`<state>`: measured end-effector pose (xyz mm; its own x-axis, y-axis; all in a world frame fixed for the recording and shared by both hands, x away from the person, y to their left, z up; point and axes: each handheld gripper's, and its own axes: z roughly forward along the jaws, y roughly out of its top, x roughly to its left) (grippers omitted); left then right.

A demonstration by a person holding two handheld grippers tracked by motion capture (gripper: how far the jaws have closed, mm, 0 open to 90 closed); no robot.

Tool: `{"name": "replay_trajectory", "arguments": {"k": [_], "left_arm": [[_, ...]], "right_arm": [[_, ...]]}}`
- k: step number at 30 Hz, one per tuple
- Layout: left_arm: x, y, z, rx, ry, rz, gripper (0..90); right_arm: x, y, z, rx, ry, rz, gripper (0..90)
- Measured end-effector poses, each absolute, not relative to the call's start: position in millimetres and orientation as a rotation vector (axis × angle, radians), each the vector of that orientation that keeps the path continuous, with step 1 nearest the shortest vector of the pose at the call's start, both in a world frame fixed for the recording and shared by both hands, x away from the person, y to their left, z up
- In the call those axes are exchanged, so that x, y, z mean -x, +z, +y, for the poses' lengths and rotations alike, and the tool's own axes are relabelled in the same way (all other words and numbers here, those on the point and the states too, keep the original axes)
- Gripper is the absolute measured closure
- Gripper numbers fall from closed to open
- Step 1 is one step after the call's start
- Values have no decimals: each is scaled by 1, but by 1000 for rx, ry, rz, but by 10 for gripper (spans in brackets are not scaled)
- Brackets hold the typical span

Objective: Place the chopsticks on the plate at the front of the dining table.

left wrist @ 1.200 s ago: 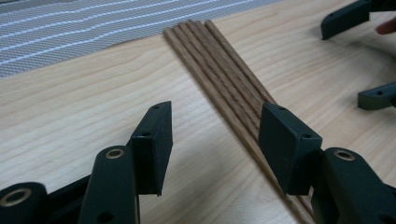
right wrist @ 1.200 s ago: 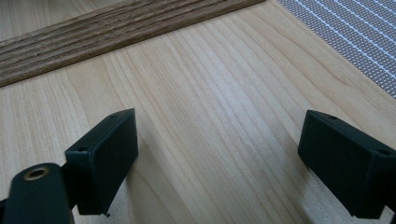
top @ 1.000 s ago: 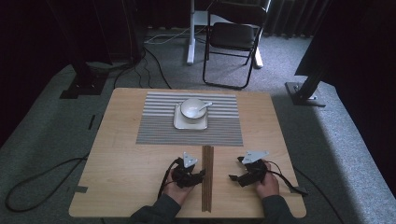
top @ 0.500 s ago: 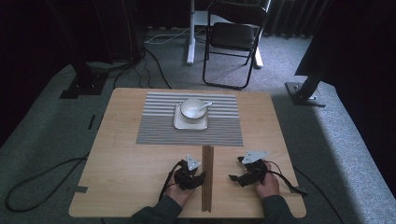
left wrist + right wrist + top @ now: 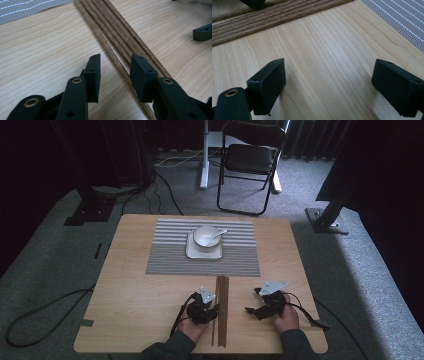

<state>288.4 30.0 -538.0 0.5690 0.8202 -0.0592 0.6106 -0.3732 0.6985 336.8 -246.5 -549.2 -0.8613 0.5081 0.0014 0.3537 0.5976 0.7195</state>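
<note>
Where the dark wooden chopsticks [image 5: 221, 309] lie bundled side by side on the near part of the table [image 5: 125, 295], running from the near edge towards the far side, the left tongs [image 5: 115, 77] sit low over them. In the left gripper view the two black jaws stand partly open and straddle the leftmost stick; one jaw is on bare wood to its left, the other rests over the neighbouring sticks, and nothing is clamped between them. In the high view the left tongs [image 5: 204, 306] press against the left side of the bundle, with the hand [image 5: 192, 326] behind them at the near edge.

The right tongs [image 5: 261, 306] rest on the table to the right of the chopsticks, a little apart from them. In the right gripper view the right tongs' jaws stand wide open over bare table and grip nothing, and the chopsticks [image 5: 272, 17] cross the far part of that view.

Farther off, a grey striped placemat [image 5: 165, 260] covers the middle of the table, its near edge just beyond the far tips of the sticks. On its far half stands a square white plate [image 5: 191, 253] carrying a white bowl [image 5: 206, 236] with a spoon [image 5: 218, 233] leaning out to the right. Nothing lies between the sticks and the mat. Beyond the table a black folding chair [image 5: 250, 160] stands on the grey carpet.
</note>
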Motion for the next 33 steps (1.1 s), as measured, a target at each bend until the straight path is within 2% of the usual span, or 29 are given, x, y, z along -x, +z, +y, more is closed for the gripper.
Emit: {"name": "replay_trajectory", "arguments": {"k": [14,33], "left_arm": [[-280,-539,28,-2124,475,1159,676],[-280,-539,42,-2074,491,1223,829]], "right_arm": [[-337,-549,-246,-716,1114,2621,115],[-337,-549,-246,-716,1113,2621,115]]}}
